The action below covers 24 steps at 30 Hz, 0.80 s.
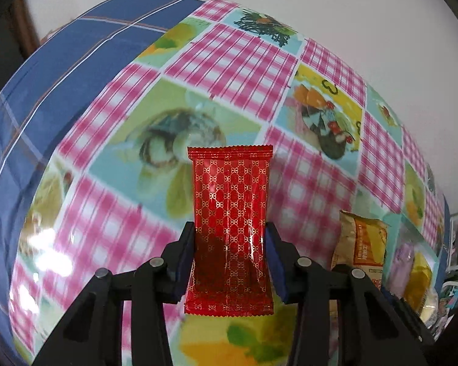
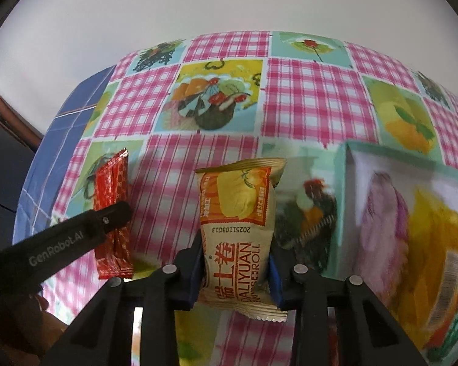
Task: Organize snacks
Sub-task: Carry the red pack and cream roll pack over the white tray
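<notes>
My left gripper (image 1: 230, 238) is shut on a red patterned snack packet (image 1: 230, 213) and holds it above the tablecloth. The same red packet (image 2: 113, 210) and the left gripper (image 2: 113, 216) show at the left of the right wrist view. My right gripper (image 2: 236, 253) is shut on a tan and orange egg roll packet (image 2: 238, 213), also held above the table. That packet (image 1: 361, 244) shows at the right of the left wrist view.
The table wears a pink plaid and fruit-print cloth (image 2: 314, 97) over a blue cloth (image 1: 61, 70). A clear box (image 2: 412, 228) holding purple and yellow snack packets stands at the right, beside the egg roll packet. A white wall lies behind.
</notes>
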{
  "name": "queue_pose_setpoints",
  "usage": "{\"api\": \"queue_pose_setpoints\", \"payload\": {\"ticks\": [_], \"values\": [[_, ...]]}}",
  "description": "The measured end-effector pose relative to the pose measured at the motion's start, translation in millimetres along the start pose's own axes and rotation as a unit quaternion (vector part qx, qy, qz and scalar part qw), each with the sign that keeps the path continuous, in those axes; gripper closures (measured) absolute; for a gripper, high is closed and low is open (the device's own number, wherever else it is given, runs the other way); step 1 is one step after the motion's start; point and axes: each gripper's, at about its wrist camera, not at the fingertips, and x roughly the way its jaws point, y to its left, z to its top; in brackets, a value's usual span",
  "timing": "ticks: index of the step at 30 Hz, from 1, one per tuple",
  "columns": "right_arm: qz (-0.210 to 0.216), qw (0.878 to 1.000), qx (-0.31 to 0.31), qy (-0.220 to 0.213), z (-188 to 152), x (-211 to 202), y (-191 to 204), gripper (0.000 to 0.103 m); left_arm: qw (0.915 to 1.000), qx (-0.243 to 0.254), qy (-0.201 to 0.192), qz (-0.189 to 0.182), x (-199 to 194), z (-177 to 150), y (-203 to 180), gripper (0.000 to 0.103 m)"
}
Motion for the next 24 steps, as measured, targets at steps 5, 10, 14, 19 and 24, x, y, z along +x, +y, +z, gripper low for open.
{"api": "queue_pose_setpoints", "payload": {"ticks": [5, 10, 14, 19, 24], "values": [[0.008, 1.0, 0.008, -0.01, -17.2, -27.9, -9.3, 0.066, 0.9999, -0.01, -0.009, -0.006, -22.7, -26.0, -7.8, 0.058], [0.015, 0.999, 0.018, -0.022, -29.9, -54.4, -18.0, 0.066, 0.9993, -0.016, -0.032, -0.011, -52.2, -40.8, -20.1, 0.058], [0.015, 0.999, 0.022, -0.036, -41.3, -76.4, -25.7, 0.066, 0.9987, -0.015, -0.046, -0.012, -62.3, -36.4, -29.0, 0.058], [0.016, 0.998, 0.03, -0.05, -56.1, -99.9, -33.7, 0.066, 0.9974, -0.013, -0.068, -0.017, -84.9, -55.0, -39.6, 0.058], [0.014, 0.997, 0.032, -0.065, -66.9, -118.7, -39.3, 0.066, 0.9962, -0.01, -0.081, -0.03, -96.9, -71.5, -53.2, 0.058]]}}
